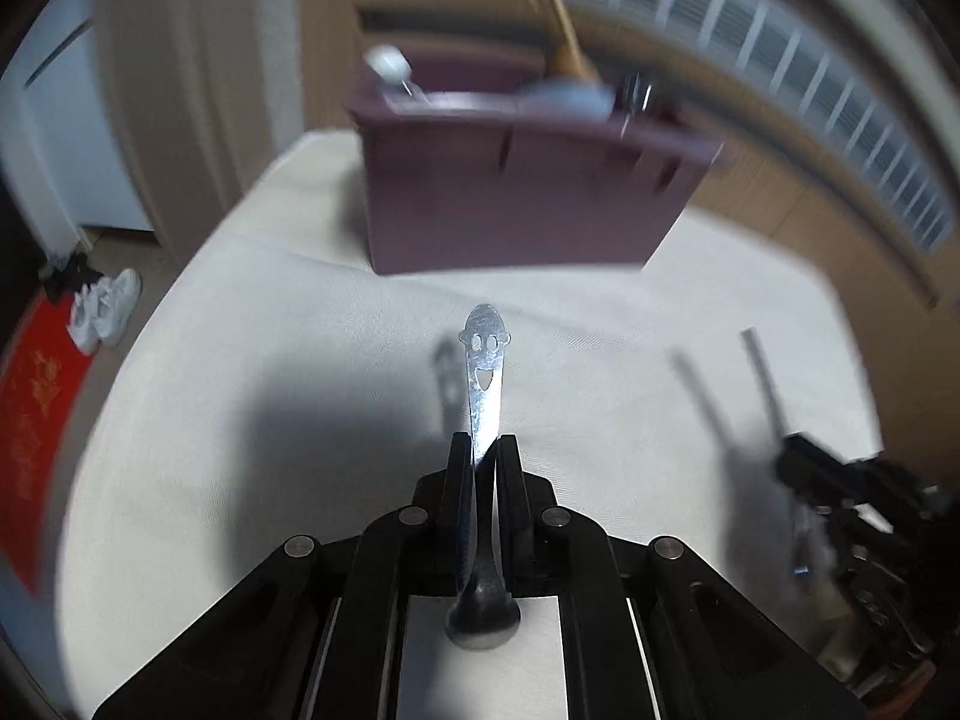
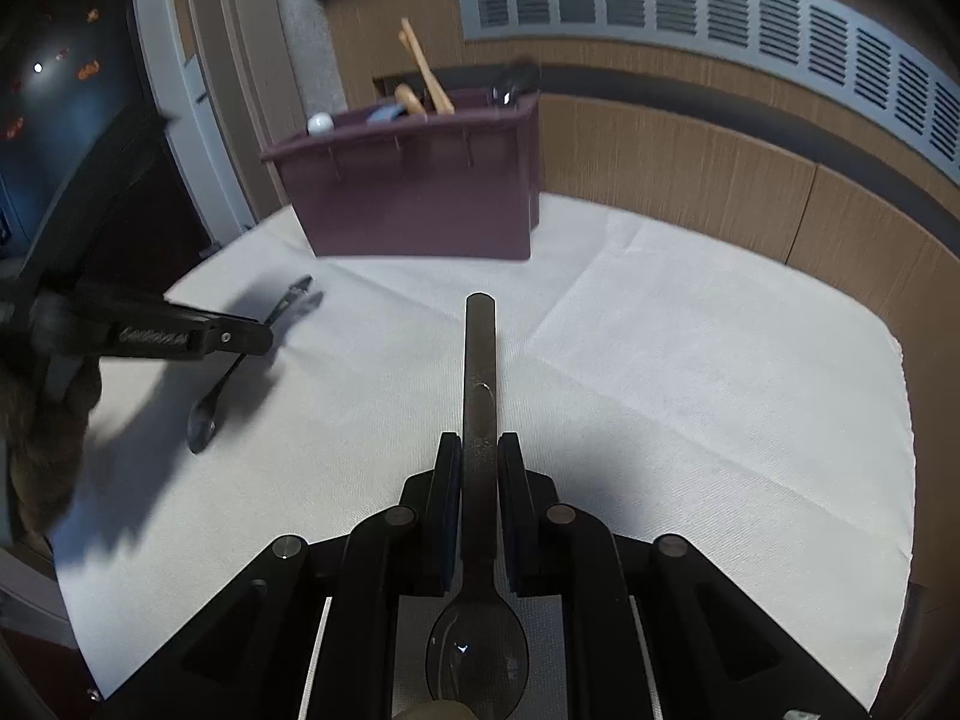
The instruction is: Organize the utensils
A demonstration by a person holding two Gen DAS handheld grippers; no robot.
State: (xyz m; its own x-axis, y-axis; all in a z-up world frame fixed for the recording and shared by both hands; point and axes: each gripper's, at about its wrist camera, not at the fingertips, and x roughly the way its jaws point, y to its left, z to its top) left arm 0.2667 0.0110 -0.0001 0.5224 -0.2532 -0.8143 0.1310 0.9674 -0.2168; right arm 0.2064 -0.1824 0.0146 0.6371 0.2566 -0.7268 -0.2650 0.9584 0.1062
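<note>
Above the white cloth-covered table [image 1: 600, 360], I had my left gripper [image 1: 485, 450] clenched on a thin steel smiley-handled spoon [image 1: 483, 360] and my right gripper [image 2: 479, 450] on a dark flat-handled spoon [image 2: 480, 372]. Both looked stiff, light and slippery, so I judged mid-handle grips safest for reaching the maroon plastic caddy [image 2: 420, 204] at the far edge.

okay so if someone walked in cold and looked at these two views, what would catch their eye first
Probably the smiley-face spoon, clamped by its handle in the left gripper, face cut-out pointing away from the camera. Next, the dark spoon, gripped the same way in the right gripper, bowl toward the camera. Beyond both, the maroon bin stands at the far side of the white cloth, with wooden utensils sticking out.
</note>
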